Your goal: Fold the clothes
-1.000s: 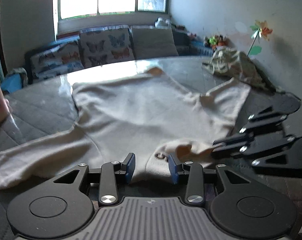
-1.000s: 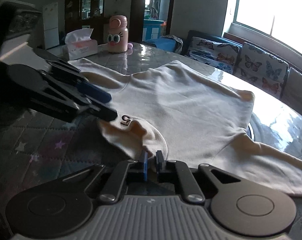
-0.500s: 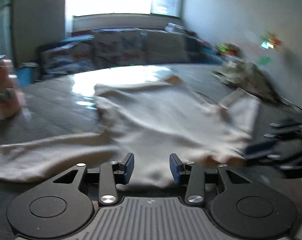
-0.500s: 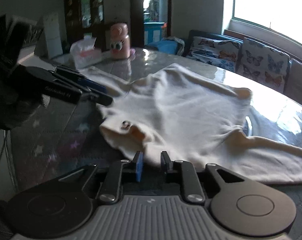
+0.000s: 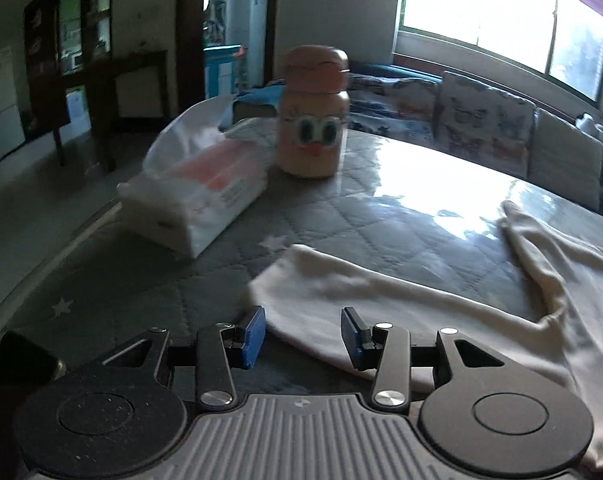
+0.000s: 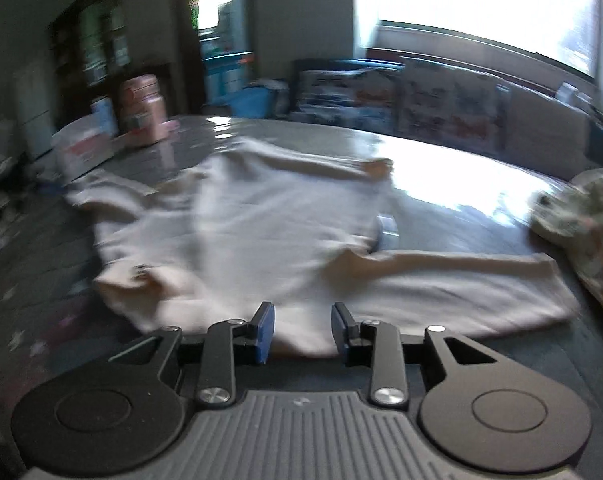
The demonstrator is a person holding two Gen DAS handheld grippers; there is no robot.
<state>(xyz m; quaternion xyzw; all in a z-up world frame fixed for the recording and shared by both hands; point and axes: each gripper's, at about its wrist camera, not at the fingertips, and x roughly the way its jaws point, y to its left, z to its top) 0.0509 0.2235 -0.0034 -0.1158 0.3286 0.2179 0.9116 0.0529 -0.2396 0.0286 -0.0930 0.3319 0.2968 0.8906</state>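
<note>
- A cream long-sleeved cotton top (image 6: pixel 261 236) lies spread flat on a grey quilted bench (image 5: pixel 341 216) with star stitching. Its body covers the middle of the bench and one sleeve runs out toward each side edge.
- The left hand-held gripper (image 5: pixel 303 336) has its blue-padded jaws apart and holds nothing. It sits low over the rounded cuff of the left sleeve (image 5: pixel 301 300), which lies near the left edge of the bench, between the jaws.
- The right hand-held gripper (image 6: pixel 303 332) also has its jaws apart and empty. It is at the near edge of the bench over the top's shoulder area, where the right sleeve (image 6: pixel 461 284) runs off toward the right edge.
- A pink cartoon-faced bottle (image 5: pixel 313 116) and a white plastic tissue pack (image 5: pixel 197 196) stand near the far left corner. A crumpled patterned cloth (image 6: pixel 581 224) sits at the right edge.
- Judged step: starting the sleeve fold, with no fold made yet.
- Next, the left hand-held gripper likely needs to close on the cuff and carry the sleeve inward across the body.
</note>
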